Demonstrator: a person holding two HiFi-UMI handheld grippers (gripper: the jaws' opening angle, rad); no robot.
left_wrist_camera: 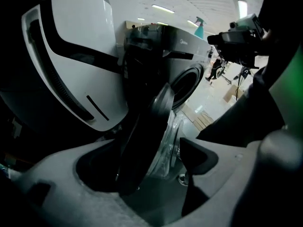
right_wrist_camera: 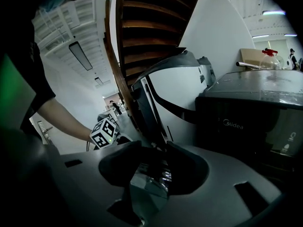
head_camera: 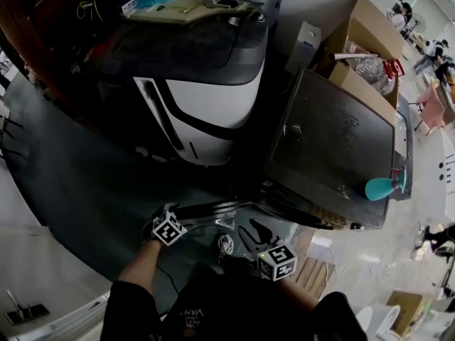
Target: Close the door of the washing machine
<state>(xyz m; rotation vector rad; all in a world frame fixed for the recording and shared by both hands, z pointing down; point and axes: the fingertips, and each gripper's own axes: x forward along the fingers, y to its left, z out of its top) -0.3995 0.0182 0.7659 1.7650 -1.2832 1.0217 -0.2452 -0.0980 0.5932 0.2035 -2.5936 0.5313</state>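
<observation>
Door edge between spread left fingers; right fingers pinching door rim.

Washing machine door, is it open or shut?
Open. The door stands edge-on, swung away from the washing machine, with the round drum opening exposed behind it.

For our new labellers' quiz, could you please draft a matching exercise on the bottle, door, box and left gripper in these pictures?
Things:
1 bottle
2 door
3 box
4 left gripper

States and places:
A jaws apart, astride the door's edge
B on top of the washer
C swung open
D behind the washer

Pairs: 1-B, 2-C, 3-D, 4-A
</observation>
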